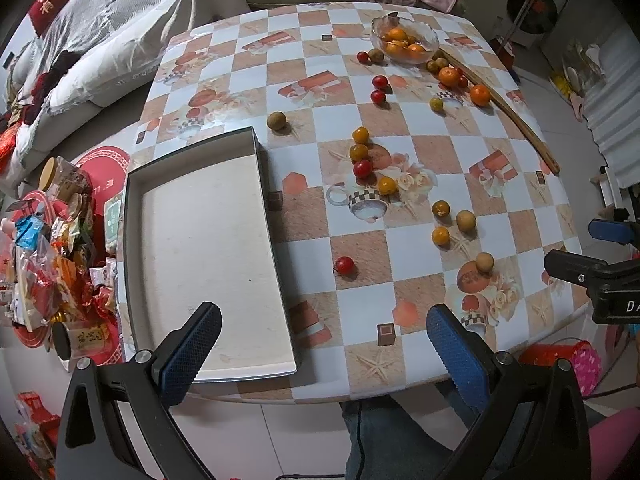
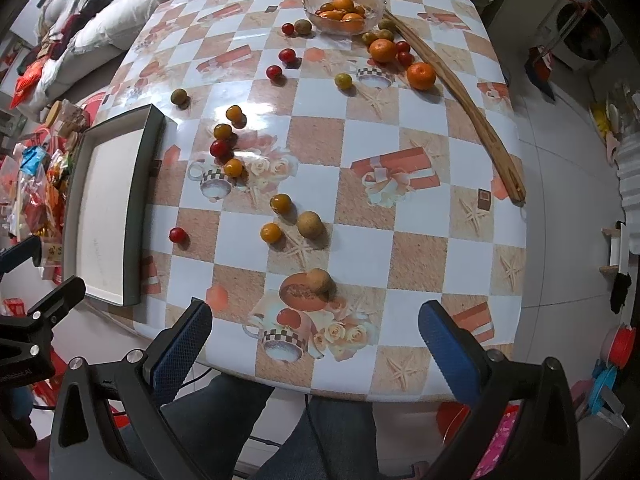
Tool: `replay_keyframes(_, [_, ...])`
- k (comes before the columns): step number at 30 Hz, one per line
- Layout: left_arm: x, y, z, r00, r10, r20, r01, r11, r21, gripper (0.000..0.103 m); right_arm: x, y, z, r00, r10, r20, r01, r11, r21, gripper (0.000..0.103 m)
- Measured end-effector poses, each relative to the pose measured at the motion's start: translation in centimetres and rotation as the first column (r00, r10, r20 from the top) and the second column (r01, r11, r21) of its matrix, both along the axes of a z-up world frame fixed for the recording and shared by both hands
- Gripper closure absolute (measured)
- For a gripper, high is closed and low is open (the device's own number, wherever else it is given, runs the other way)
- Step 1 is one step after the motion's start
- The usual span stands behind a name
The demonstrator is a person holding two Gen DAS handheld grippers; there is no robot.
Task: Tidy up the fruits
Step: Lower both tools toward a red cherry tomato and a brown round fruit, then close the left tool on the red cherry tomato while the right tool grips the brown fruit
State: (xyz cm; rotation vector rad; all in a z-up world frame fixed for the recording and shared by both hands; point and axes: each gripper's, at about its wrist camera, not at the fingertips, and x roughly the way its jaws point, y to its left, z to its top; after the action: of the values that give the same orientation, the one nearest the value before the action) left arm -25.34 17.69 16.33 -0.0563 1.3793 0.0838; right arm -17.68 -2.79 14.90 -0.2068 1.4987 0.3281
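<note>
Small fruits lie scattered on a checkered table: red cherry tomatoes (image 1: 344, 265) (image 2: 177, 235), yellow-orange tomatoes (image 1: 441, 235) (image 2: 271, 233), brown longans (image 1: 484, 261) (image 2: 318, 281) and two tangerines (image 1: 480, 95) (image 2: 421, 75). A glass bowl (image 1: 430, 31) (image 2: 376, 0) at the far side holds tangerines. A flat grey-rimmed box tray (image 1: 132, 240) (image 2: 134, 208) is empty at the left. My left gripper (image 1: 324, 344) is open and empty over the near table edge beside the tray. My right gripper (image 2: 316, 344) is open and empty over the near edge, just short of the nearest longan.
A long wooden stick (image 1: 516, 120) (image 2: 472, 112) lies along the right side of the table. Snack packets (image 1: 48, 264) fill a low red table to the left. A sofa with blankets (image 1: 100, 32) stands beyond. My legs are below the near edge.
</note>
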Motion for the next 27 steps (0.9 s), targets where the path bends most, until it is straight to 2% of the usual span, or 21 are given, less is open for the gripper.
replay_keyframes(11, [0.4,-0.6,-1.4,1.0,-0.023,-0.003,0.023,1.0,-0.014,0.0,-0.3,-0.9,-0.9,1.0,-0.021,-0.014,0.021,1.0,0.013,0.0])
replay_keyframes(20, [1.0,-2.8,-5.9,0.992,-0.116,-0.043,0.117,0.993,0.017,0.0,-2.0,-1.8,-5.0,0.995,-0.063,-0.078,0.064,0.998,0.01,0.0])
replay_keyframes(27, [2.6,-3.3,-9.6,0.992,-0.119,-0.049,0.122,0.991,0.063,0.0,-2.5,-1.8,-8.5,0.994,-0.087,-0.064,0.086,0.996,-0.013,0.0])
